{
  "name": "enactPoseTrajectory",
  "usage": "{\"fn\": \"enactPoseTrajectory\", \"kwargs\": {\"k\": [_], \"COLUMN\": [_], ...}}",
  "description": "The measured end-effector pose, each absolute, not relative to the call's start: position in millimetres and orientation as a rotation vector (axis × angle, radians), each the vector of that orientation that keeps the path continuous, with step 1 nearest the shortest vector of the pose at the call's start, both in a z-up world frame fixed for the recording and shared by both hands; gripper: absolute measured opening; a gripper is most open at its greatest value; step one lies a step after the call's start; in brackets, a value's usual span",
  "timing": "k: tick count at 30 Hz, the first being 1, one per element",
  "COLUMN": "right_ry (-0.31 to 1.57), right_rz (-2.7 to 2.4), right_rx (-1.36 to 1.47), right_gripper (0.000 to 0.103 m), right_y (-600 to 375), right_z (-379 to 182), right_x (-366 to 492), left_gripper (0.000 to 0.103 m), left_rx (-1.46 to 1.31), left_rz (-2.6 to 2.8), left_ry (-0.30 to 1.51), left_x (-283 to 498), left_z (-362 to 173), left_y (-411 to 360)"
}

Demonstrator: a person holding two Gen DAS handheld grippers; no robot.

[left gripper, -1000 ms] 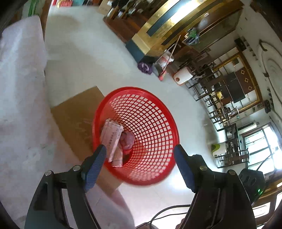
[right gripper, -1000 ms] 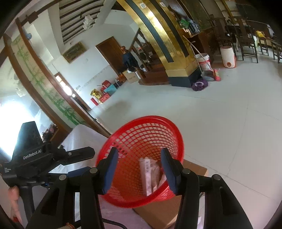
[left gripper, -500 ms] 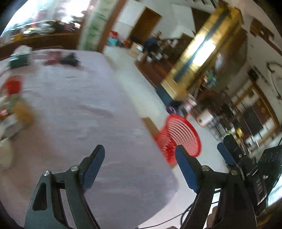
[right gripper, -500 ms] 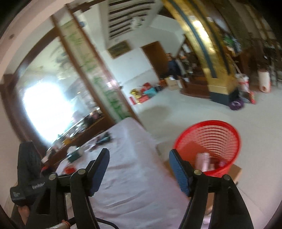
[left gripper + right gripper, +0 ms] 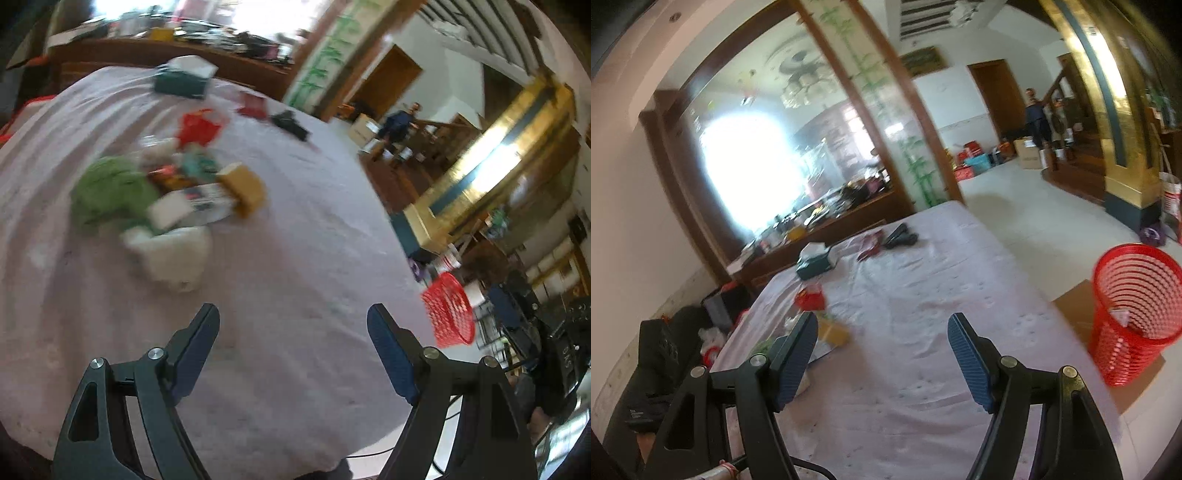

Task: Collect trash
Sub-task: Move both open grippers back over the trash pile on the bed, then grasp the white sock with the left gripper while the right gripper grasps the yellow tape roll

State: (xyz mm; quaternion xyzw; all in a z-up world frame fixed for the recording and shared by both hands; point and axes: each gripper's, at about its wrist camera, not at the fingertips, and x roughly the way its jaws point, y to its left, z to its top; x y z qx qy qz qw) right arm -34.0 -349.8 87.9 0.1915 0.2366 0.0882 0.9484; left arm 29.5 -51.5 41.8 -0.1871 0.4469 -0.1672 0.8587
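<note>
Trash point(image 5: 162, 192) lies heaped on the pale-clothed bench point(image 5: 295, 258), ahead and to the left of my left claw point(image 5: 293, 350): a green crumpled bag point(image 5: 110, 192), a white wad point(image 5: 173, 251), a tan box point(image 5: 243, 188), a red wrapper point(image 5: 197, 127) farther back, all blurred in the left wrist view. My left claw stands wide open, nothing between the pads. My right claw point(image 5: 882, 354) has just been opening and is also spread wide and empty. From the right wrist view the same pile sits low and left, partly behind the left finger point(image 5: 796, 354), so I judge the left claw the nearer of the 2. The white wad looks closest to me, with the green bag beside and behind it. The red basket point(image 5: 1130, 317) stands off the bench's right edge on a cardboard sheet point(image 5: 1075, 302), already holding some litter, well apart from the pile. Next move, as I read it: swing left and forward onto that wad. Its long axis I cannot tell through the blur.
</note>
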Motion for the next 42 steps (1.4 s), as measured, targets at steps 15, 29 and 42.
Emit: {"fn": "enactPoseTrajectory", "kwargs": {"k": [15, 29, 42], "right_ry": [0.643, 0.811, 0.927], "right_rz": [0.348, 0.474, 0.462], "right_rx": [0.157, 0.057, 0.030], "right_gripper": [0.078, 0.077, 0.061], "right_y": [-264, -196, -166], "right_z": [53, -2, -36], "right_x": [35, 138, 202], "left_gripper": [0.081, 0.081, 0.057], "left_rx": [-0.449, -0.515, -0.510], "left_rz": [-0.162, -0.143, -0.139], "left_ry": [0.983, 1.089, 1.103], "left_x": [51, 101, 118], "left_z": [3, -37, -52], "left_y": [6, 16, 17]}}
